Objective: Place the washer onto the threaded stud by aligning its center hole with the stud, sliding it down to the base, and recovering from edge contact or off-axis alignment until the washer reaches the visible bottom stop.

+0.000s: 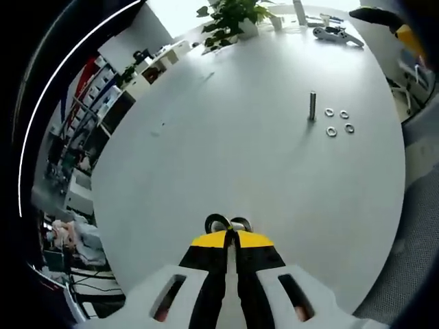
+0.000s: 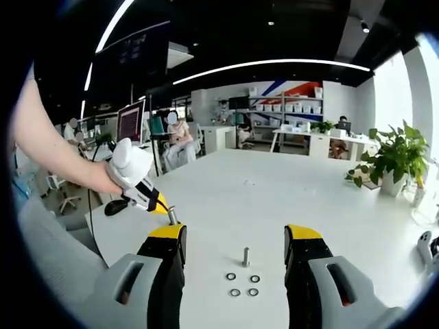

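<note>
- Your left gripper (image 1: 230, 223) is clenched, jaws together, low over the white table (image 1: 226, 157).
- Your right gripper (image 2: 235, 236) is released, jaws wide apart.
- Beyond them, four washers (image 2: 243, 284) lie flat just beside the upright threaded stud (image 2: 245, 256).
- A potted plant (image 2: 391, 161) stands far off.

Open-plan office or lab, large white bench (image 2: 274, 192), storage shelves (image 2: 285, 108) with bins, monitor (image 2: 130, 122), potted plant (image 2: 392, 159), seated people, strip ceiling lights (image 2: 274, 63)

Left tongs (image 1: 228, 225) closed, held low; right tongs (image 2: 235, 241) spread wide.
</note>
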A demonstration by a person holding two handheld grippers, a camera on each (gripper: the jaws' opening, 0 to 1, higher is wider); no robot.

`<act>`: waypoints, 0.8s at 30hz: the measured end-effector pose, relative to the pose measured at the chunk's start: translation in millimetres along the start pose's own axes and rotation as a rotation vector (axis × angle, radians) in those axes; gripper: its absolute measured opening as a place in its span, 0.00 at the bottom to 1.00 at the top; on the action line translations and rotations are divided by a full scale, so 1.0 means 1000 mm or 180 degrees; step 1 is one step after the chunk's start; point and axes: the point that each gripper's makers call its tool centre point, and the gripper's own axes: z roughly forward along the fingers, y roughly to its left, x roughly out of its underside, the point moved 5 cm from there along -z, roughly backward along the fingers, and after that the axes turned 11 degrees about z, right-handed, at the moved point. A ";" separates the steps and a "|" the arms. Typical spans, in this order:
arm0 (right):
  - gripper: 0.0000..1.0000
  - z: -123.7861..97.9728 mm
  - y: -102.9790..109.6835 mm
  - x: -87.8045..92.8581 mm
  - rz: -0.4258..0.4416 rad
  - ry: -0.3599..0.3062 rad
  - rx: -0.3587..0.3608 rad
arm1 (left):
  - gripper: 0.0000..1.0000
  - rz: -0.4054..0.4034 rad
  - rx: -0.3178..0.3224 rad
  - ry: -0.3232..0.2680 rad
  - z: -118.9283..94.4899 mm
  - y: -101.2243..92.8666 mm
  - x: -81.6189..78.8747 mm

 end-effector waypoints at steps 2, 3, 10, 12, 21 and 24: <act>0.60 0.000 0.000 0.000 0.0002 0.0003 -0.0003 | 0.01 0.0013 -0.0016 -0.0012 0.001 0.000 0.000; 0.60 0.000 0.000 0.000 -0.0003 0.0005 -0.0003 | 0.01 0.0015 -0.0014 -0.0014 0.003 0.000 0.000; 0.60 0.000 0.000 0.001 -0.0015 0.0016 0.0001 | 0.01 0.0138 0.0001 0.0026 0.006 0.000 0.004; 0.60 0.000 0.000 0.001 -0.0016 0.0020 0.0005 | 0.01 0.0183 -0.0004 0.0041 0.006 0.000 0.004; 0.60 0.000 0.000 0.002 -0.0018 0.0035 0.0001 | 0.02 0.0343 -0.0043 0.0055 0.008 0.001 0.005; 0.60 0.000 0.000 0.003 -0.0018 0.0038 0.0000 | 0.01 0.0343 -0.0055 0.0031 0.009 0.003 0.005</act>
